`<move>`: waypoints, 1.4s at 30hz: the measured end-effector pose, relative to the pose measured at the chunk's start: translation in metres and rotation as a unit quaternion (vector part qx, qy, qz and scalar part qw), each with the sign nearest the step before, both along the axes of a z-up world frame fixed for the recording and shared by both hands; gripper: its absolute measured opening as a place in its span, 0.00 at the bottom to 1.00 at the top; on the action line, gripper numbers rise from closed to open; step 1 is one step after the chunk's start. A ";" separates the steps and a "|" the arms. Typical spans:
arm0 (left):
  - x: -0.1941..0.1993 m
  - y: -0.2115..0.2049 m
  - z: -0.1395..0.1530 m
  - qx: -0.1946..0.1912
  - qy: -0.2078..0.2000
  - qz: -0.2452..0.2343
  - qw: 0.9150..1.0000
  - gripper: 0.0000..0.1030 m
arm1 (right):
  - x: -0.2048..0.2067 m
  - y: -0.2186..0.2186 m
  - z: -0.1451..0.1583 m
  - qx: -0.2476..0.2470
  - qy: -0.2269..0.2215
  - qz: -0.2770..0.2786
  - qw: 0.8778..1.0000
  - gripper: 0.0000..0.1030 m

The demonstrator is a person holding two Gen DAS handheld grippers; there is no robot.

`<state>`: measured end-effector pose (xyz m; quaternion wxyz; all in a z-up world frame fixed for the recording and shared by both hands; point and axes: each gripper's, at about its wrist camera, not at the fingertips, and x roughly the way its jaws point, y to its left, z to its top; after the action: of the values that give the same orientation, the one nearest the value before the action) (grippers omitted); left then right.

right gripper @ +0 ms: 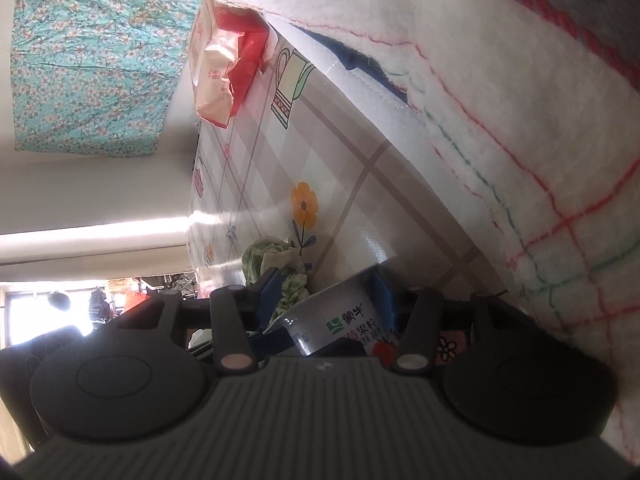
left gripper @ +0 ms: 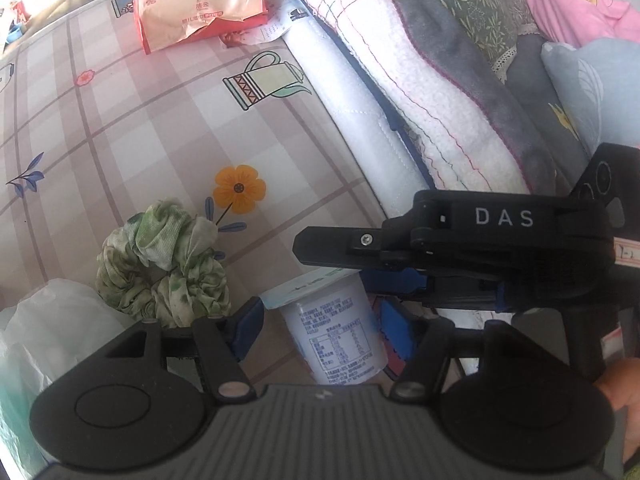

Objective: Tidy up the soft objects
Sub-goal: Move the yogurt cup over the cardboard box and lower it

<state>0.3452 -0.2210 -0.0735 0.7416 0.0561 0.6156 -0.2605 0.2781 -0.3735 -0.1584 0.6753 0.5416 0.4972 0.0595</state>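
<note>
The table (left gripper: 120,128) carries a green scrunchie (left gripper: 164,268) at near left. A yogurt cup (left gripper: 340,328) sits between both grippers: left gripper (left gripper: 324,328) wide around it, right gripper (right gripper: 326,300) apparently pinching its lid (grip uncertain). Release the cup first, then close squarely over the scrunchie's bulk.

We lose the yogurt cup's (left gripper: 336,328) base behind the gripper body at bottom centre. The wipes pack (left gripper: 196,0) is cut off along the top edge.
</note>
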 end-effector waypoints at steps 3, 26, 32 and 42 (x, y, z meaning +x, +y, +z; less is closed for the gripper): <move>-0.006 0.000 0.007 -0.005 -0.015 -0.006 1.000 0.63 | -0.005 -0.001 0.002 -0.005 -0.007 0.001 1.000 0.41; -0.087 0.019 0.022 -0.018 -0.047 -0.030 0.998 0.64 | -0.095 -0.001 0.034 -0.007 -0.079 -0.016 0.997 0.23; -0.095 0.023 0.024 -0.023 -0.055 -0.022 0.998 0.64 | -0.105 0.002 0.044 -0.014 -0.093 -0.016 0.995 0.22; -0.109 0.028 0.039 -0.021 -0.077 -0.020 0.997 0.63 | -0.121 0.005 0.056 0.001 -0.104 -0.021 0.994 0.21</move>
<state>0.2361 -0.1928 -0.0343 0.7823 0.0728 0.5502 -0.2827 0.1576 -0.3688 -0.1027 0.7237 0.5438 0.4125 0.1020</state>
